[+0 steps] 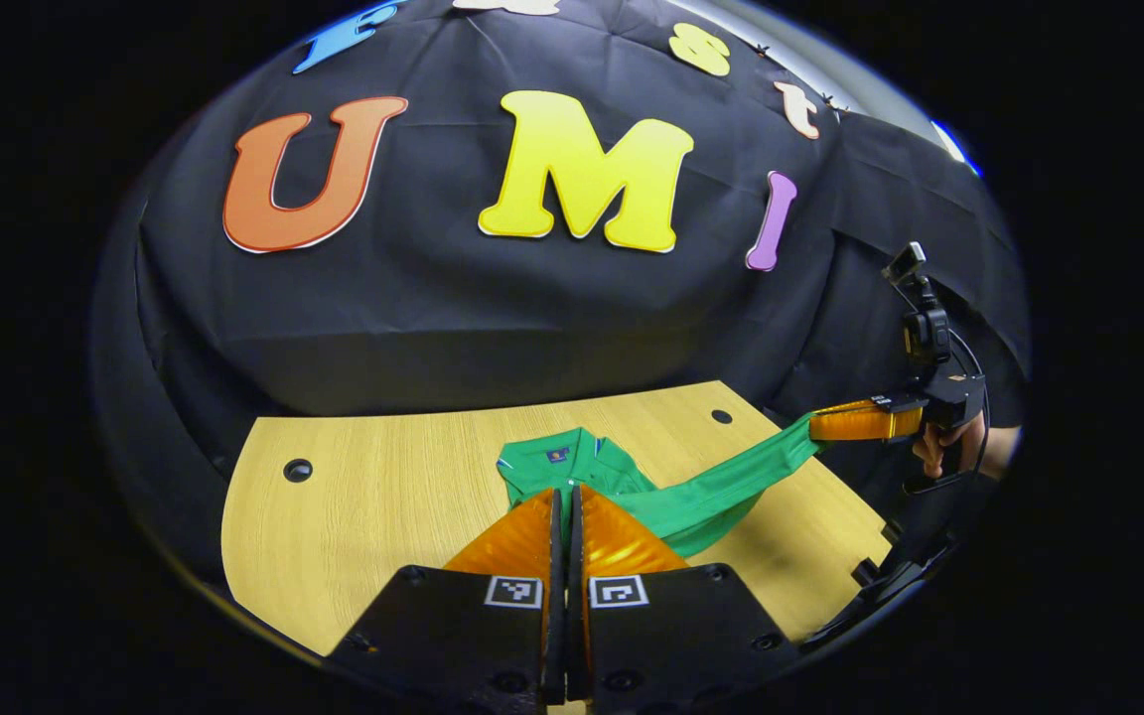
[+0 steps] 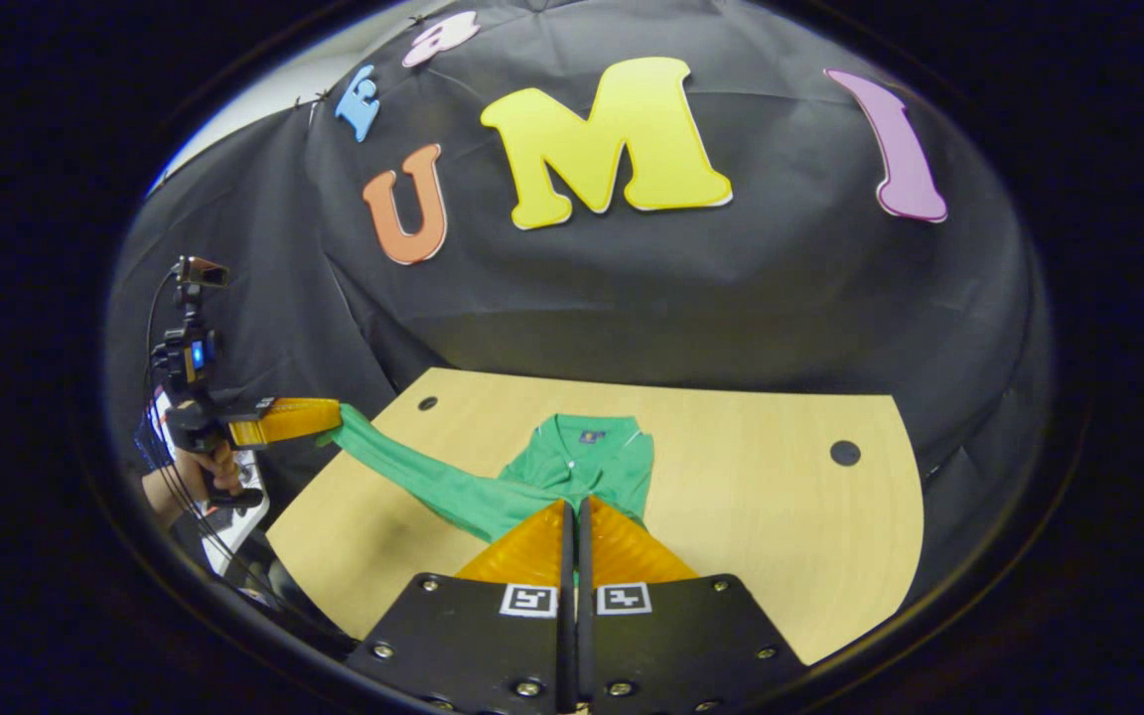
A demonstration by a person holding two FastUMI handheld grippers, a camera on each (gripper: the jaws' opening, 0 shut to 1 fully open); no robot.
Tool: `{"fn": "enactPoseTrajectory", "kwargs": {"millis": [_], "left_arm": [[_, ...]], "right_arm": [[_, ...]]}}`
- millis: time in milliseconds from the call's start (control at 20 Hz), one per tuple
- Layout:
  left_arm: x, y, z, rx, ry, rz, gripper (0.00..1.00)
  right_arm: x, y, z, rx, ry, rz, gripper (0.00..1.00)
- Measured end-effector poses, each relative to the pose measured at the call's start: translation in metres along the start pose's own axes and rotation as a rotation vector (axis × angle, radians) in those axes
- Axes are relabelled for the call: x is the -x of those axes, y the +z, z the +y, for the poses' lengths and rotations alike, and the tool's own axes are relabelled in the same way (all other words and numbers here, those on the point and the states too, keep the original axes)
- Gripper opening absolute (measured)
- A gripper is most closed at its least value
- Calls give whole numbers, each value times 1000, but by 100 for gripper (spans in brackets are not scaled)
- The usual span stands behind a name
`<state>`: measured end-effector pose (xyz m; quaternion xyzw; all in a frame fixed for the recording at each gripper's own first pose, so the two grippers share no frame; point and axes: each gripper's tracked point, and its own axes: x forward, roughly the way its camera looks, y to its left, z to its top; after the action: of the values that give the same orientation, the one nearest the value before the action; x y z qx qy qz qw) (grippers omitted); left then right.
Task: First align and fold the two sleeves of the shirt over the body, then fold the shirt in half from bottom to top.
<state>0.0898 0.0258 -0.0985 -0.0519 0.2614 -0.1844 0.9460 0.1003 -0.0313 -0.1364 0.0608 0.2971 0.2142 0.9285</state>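
Observation:
A green shirt [image 1: 572,462] lies collar-up on the wooden table [image 1: 383,506], its body partly hidden behind my fingers. My left gripper [image 1: 564,494] is shut, with a sliver of green cloth between its fingers. One sleeve [image 1: 731,487] stretches taut to the right, off the table edge, to my right gripper [image 1: 815,425], which is shut on its end. In the right gripper view the shirt [image 2: 592,457] lies just past my shut right gripper [image 2: 577,503]. The other sleeve [image 2: 413,477] runs left to the left gripper [image 2: 336,412], which pinches its cuff beyond the table [image 2: 781,516].
The table has round cable holes [image 1: 297,470] [image 2: 844,453] near its far corners. Black cloth walls close in behind and beside it. A hand [image 1: 929,452] [image 2: 219,467] holds each far gripper just off the table's side edge.

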Motion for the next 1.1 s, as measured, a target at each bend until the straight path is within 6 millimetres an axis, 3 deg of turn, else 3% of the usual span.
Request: {"fn": "enactPoseTrajectory", "kwargs": {"millis": [200,550,750,950,1100], "left_arm": [[-25,24,11,16,14,-19,3],[-94,33,55,33,54,5,3],[-139,21,82,21,91,29,3],[-177,5,91,33,104,37,3],[-207,-12,111,17,162,48,4]], "right_arm": [[-26,24,-10,10,-7,-16,1],[-99,57,-37,3,-30,-30,1],[-144,50,-62,-6,-64,-3,0],[-181,34,-88,-14,-110,26,1],[-210,34,-111,53,-193,7,0]]}}
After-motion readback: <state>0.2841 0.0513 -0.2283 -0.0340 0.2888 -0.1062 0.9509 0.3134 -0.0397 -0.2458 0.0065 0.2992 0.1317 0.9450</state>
